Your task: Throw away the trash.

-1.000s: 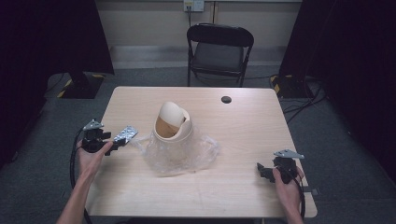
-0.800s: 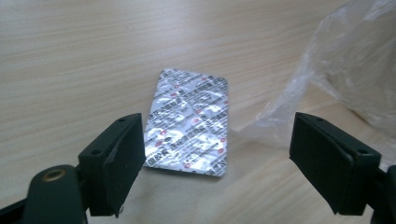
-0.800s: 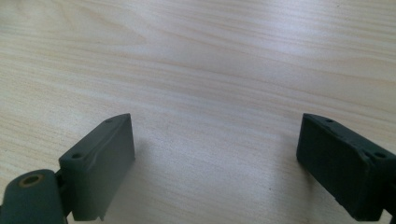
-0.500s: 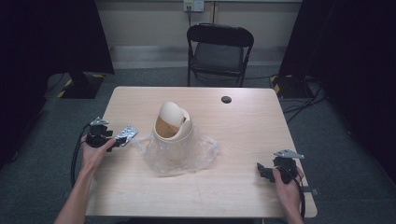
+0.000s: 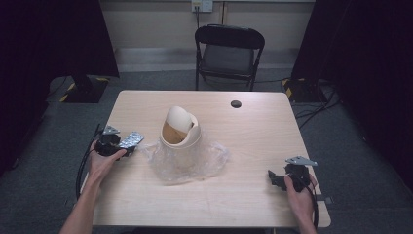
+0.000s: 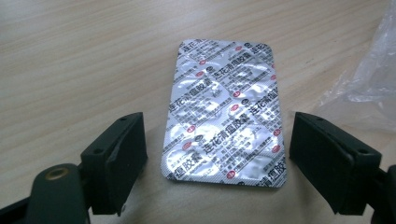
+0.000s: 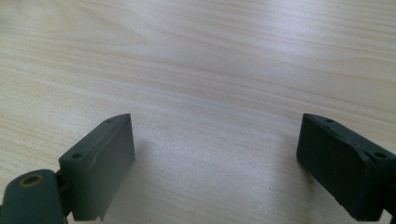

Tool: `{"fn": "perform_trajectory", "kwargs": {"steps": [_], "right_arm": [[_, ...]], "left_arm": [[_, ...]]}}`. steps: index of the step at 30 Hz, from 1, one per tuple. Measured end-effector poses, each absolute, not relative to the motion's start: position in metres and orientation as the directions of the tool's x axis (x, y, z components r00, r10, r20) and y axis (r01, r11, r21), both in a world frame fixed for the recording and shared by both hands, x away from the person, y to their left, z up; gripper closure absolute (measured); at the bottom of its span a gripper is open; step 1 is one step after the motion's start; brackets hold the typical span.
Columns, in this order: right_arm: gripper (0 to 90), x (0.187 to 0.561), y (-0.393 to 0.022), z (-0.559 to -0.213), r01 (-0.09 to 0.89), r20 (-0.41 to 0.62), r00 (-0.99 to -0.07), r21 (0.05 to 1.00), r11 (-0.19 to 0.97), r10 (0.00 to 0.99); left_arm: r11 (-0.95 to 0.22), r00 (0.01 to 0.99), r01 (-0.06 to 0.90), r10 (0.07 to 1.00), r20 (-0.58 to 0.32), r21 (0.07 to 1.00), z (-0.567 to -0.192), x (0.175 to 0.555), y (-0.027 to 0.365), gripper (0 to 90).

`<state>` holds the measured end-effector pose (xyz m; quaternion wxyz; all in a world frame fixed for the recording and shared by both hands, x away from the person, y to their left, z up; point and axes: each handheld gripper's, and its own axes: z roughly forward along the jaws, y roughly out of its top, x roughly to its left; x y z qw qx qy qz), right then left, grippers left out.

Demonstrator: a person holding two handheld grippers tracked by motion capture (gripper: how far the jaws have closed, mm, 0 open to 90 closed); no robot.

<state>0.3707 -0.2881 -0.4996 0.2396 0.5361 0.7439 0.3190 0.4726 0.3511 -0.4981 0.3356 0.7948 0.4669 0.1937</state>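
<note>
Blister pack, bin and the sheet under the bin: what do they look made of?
Blister pack: shiny silver foil, dimpled over the pockets, printed in black and red. Bin: smooth matte cream shell with a swing lid, probably plastic. Sheet: thin clear plastic film, crinkled, with the wood-grain table showing through.

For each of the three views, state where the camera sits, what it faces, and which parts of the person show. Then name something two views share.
High view: above the table, looking down; both forearms show, left claw, right claw.
Left gripper view: on the left claw, open astride the foil blister pack.
Right gripper view: on the right claw, open over bare wood.
Shared: the blister pack, in high and left views.
</note>
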Motion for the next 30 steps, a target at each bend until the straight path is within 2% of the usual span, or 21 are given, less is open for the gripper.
{"fn": "perform_trajectory", "kwargs": {"steps": [3,4,5,6,17,30], "right_arm": [[10.4,0.371,-0.288,-0.5,0.644,-0.015,-0.309,0.732,0.221,0.951],[10.4,0.371,-0.288,-0.5,0.644,-0.015,-0.309,0.732,0.221,0.951],[10.4,0.371,-0.288,-0.5,0.644,-0.015,-0.309,0.732,0.221,0.951],[10.5,0.371,-0.288,-0.5,0.644,-0.015,-0.309,0.732,0.221,0.951],[10.5,0.371,-0.288,-0.5,0.645,-0.016,-0.308,0.732,0.22,0.951],[10.5,0.371,-0.288,-0.5,0.645,-0.014,-0.309,0.732,0.22,0.951]], "left_arm": [[-0.325,0.488,0.605,0.873,-0.016,0.727,-0.499,0.472,0.352,18.5],[-0.325,0.488,0.605,0.873,-0.016,0.727,-0.499,0.472,0.352,21.3],[-0.332,0.5,0.588,0.866,-0.009,0.737,-0.498,0.471,0.354,30.0],[-0.334,0.501,0.59,0.865,-0.009,0.736,-0.498,0.471,0.354,33.7],[-0.307,0.479,0.581,0.878,-0.012,0.754,-0.5,0.462,0.358,34.2],[-0.284,0.474,0.582,0.88,-0.034,0.762,-0.485,0.452,0.362,34.2]]}}
